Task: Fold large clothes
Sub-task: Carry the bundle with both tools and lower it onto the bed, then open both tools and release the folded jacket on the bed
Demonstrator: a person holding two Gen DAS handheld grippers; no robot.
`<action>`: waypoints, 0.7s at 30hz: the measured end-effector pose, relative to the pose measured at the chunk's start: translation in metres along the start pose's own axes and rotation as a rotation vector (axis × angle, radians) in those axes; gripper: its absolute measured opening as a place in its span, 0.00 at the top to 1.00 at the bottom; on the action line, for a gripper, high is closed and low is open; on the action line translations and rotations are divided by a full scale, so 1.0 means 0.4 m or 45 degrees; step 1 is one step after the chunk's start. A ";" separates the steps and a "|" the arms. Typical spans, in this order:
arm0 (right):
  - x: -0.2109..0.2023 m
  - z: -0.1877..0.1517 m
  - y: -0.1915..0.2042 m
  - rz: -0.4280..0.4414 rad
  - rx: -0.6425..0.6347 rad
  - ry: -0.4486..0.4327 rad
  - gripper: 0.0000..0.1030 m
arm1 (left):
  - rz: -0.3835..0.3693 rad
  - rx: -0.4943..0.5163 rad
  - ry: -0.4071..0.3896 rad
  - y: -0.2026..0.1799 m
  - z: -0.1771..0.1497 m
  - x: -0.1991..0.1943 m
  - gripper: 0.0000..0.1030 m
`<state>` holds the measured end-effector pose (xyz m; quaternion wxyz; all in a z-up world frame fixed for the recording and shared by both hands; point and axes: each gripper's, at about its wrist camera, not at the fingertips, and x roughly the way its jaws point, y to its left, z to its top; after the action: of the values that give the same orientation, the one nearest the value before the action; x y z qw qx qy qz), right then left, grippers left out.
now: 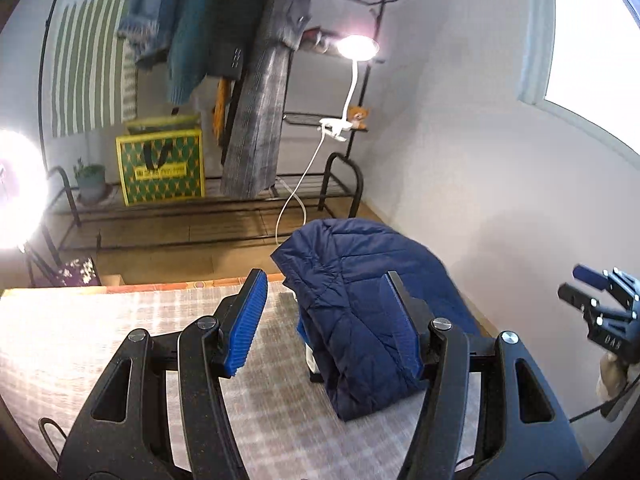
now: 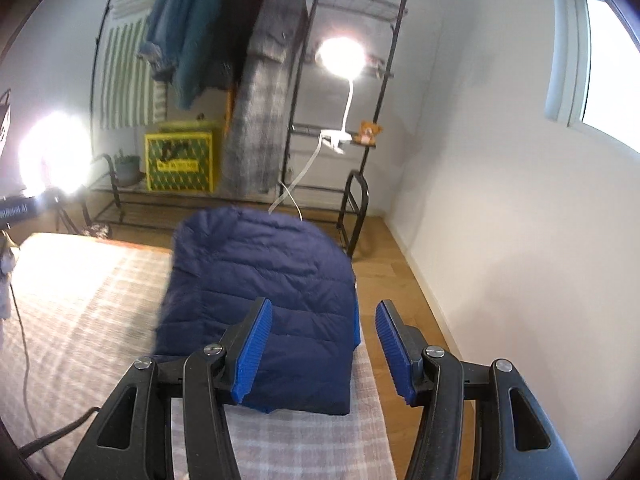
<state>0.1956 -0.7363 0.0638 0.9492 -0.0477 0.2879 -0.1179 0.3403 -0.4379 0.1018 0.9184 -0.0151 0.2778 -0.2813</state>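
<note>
A navy quilted puffer jacket lies folded into a compact block on the right end of the checked table cloth; it also shows in the right wrist view. My left gripper is open and empty, just in front of the jacket's left side. My right gripper is open and empty, above the jacket's near right corner. The right gripper also shows at the far right of the left wrist view, apart from the jacket.
A black clothes rack with hanging coats stands behind the table. A green-yellow bag, a potted plant and a clip lamp sit on it. A white wall is on the right, wood floor below.
</note>
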 end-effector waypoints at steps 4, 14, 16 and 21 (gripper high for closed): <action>-0.147 0.029 0.021 0.010 0.004 -0.068 0.46 | -0.020 0.058 -0.055 -0.034 0.006 -0.149 0.41; -0.485 0.063 0.076 0.048 0.030 -0.224 0.45 | -0.052 0.194 -0.220 -0.090 -0.016 -0.505 0.41; -0.535 0.058 0.088 0.046 0.033 -0.245 0.45 | -0.055 0.220 -0.244 -0.090 -0.029 -0.565 0.41; -0.629 0.052 0.111 0.040 0.037 -0.277 0.45 | -0.076 0.254 -0.271 -0.082 -0.067 -0.680 0.41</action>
<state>0.0131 -0.6296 0.2087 0.9771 -0.0417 0.1822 -0.1012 0.1226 -0.3192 0.2217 0.9308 0.0384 0.1491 -0.3316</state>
